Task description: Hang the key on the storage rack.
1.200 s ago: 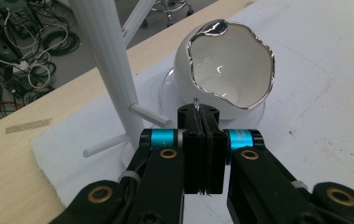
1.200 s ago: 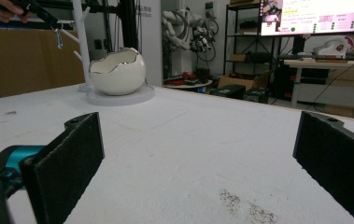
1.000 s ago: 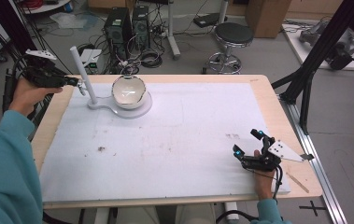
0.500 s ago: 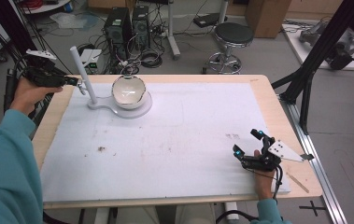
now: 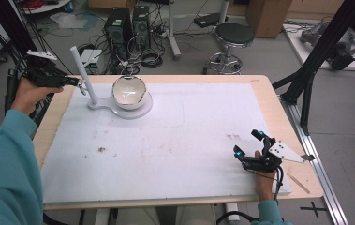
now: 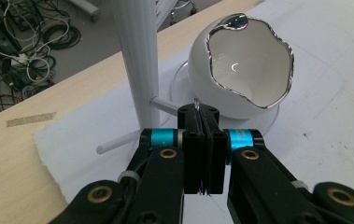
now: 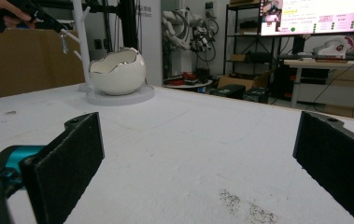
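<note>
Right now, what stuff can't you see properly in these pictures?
- What the left gripper pinches: in the left gripper view the shut jaws cover all but a small metal loop; in the right gripper view it dangles, too small to name.
- The bowl bottom: its own curved wall hides it in the left gripper view.
- The stand top: cut off by the left gripper view's upper edge.
- The monitor text: too blurred to read.
</note>
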Action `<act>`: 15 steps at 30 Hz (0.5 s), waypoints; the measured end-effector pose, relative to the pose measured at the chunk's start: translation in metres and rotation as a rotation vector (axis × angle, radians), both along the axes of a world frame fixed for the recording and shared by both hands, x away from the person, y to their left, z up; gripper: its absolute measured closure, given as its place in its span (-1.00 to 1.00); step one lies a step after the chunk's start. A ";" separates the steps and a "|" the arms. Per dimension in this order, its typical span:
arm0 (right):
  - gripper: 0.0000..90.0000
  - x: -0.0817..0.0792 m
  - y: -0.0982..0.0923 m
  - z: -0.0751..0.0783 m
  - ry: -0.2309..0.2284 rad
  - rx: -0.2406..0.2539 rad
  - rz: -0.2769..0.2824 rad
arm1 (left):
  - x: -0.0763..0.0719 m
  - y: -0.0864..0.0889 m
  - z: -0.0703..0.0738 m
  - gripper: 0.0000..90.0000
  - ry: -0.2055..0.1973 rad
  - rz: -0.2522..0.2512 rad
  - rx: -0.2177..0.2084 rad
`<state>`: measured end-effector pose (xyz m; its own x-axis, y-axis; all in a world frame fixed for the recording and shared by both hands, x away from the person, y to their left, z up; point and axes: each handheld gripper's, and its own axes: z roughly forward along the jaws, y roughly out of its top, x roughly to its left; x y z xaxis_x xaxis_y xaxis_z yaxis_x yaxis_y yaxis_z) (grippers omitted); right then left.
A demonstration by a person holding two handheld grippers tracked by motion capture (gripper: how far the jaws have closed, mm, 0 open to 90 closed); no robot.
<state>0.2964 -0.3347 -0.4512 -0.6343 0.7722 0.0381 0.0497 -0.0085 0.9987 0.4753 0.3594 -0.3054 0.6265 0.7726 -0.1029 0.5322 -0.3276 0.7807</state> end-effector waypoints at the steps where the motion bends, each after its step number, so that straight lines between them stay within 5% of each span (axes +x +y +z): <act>1: -0.98 0.000 0.000 0.000 0.000 0.000 0.000 | 0.000 0.000 0.000 0.96 -0.007 -0.003 0.003; 6: -0.98 0.000 0.000 0.000 -0.002 -0.002 -0.001 | 0.000 0.000 0.000 0.85 -0.042 0.025 0.029; 13: -0.98 0.000 0.000 0.000 0.000 -0.002 -0.001 | -0.001 0.004 0.002 0.08 -0.113 0.074 0.044; 15: -0.98 0.000 0.000 0.000 0.001 -0.002 -0.001 | -0.007 0.006 0.002 -0.09 -0.166 0.098 0.021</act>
